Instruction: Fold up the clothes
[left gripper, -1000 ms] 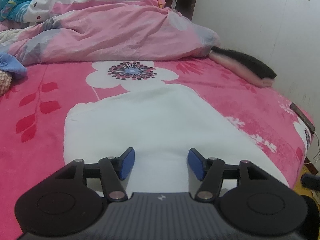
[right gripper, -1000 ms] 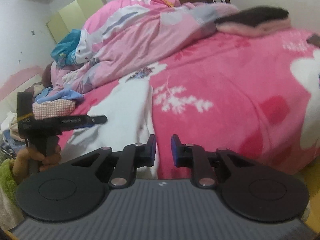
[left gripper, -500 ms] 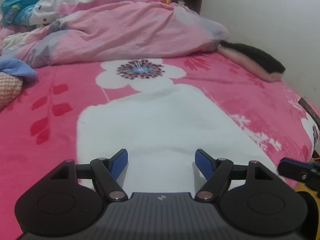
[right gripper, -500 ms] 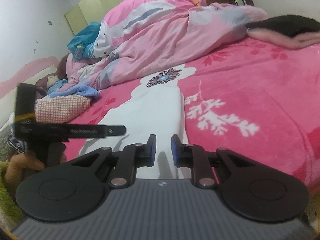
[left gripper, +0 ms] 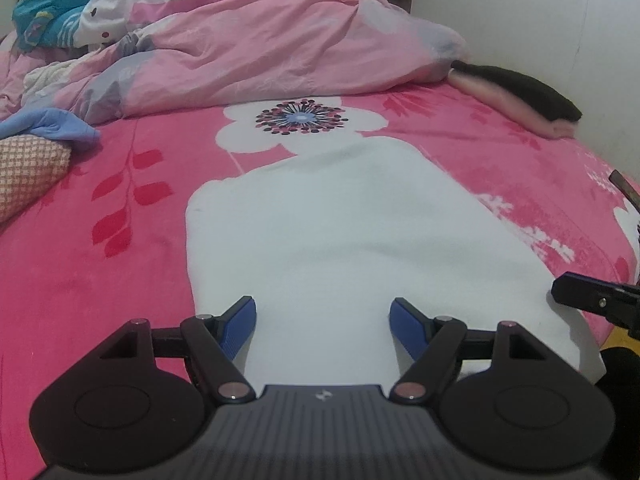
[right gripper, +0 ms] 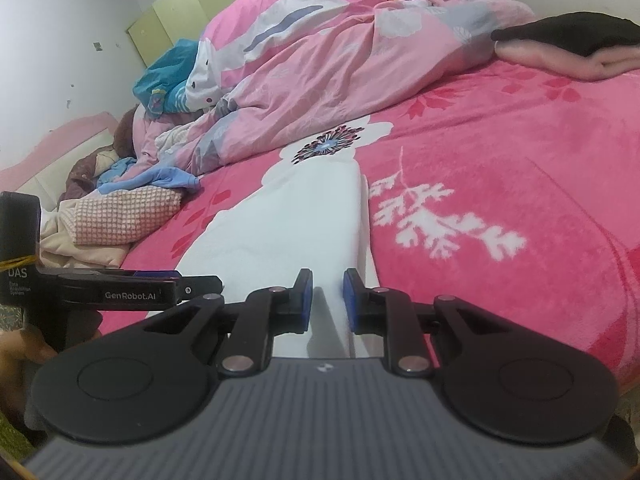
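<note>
A white cloth (left gripper: 352, 240) lies flat and smooth on the pink bed (left gripper: 100, 280). It looks like a long, neat shape, and along its right side a second layer shows just under the top one, so it seems to be doubled over at least once. What kind of clothing it is cannot be told.

The left gripper (left gripper: 323, 322) hovers low at the near end of the white cloth. Its blue fingers (left gripper: 239, 325) stand wide apart and hold nothing. The right gripper (right gripper: 325, 300) is at the same near end, by the right edge. Its fingers (right gripper: 303, 300) are only a little way apart, with a thin gap between them, and no cloth is pinched there.

Both grippers being at the near edge fits two stories. The person may be about to take that edge for one more fold, or may have just let go of a fold that is done. The pictures do not settle which.

If another fold is wanted, each gripper would need to slip its fingers around the near edge at a corner, squeeze gently, and lift both corners evenly so the cloth stays straight.

More clothes, a blue piece (right gripper: 168, 178) and a checked one (right gripper: 120, 216), lie in a pile to the left, near the pink quilt (left gripper: 260, 40).
</note>
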A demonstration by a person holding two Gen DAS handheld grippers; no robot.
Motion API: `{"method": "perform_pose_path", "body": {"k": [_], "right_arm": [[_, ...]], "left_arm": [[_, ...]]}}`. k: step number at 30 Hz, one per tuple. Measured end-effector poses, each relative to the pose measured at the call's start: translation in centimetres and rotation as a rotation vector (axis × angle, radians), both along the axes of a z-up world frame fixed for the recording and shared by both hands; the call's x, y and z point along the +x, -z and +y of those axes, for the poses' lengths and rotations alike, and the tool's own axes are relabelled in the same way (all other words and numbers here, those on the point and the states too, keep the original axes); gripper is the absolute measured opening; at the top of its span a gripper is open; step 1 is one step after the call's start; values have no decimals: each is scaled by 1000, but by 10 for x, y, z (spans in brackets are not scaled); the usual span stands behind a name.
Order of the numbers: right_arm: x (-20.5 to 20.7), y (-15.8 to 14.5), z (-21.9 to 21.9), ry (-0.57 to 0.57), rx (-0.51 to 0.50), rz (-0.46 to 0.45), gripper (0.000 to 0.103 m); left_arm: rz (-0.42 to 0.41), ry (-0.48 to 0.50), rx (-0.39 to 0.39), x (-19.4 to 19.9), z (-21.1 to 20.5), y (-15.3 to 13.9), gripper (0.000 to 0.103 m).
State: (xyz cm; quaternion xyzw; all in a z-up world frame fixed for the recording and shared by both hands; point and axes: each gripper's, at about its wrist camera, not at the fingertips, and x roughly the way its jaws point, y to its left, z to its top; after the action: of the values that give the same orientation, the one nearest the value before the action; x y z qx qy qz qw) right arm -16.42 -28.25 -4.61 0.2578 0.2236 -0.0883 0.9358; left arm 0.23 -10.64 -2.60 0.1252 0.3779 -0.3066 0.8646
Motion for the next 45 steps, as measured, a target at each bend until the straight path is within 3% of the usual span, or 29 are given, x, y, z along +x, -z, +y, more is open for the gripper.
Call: {"method": "perform_pose_path", "body": {"k": [29, 45], "right_arm": [[-12, -8, 9, 23, -23, 16, 17], [-12, -13, 15, 19, -43, 25, 17]], "left_arm": [[-24, -120, 15, -3, 42, -13, 75], [-1, -137, 46, -2, 39, -5, 76]]}}
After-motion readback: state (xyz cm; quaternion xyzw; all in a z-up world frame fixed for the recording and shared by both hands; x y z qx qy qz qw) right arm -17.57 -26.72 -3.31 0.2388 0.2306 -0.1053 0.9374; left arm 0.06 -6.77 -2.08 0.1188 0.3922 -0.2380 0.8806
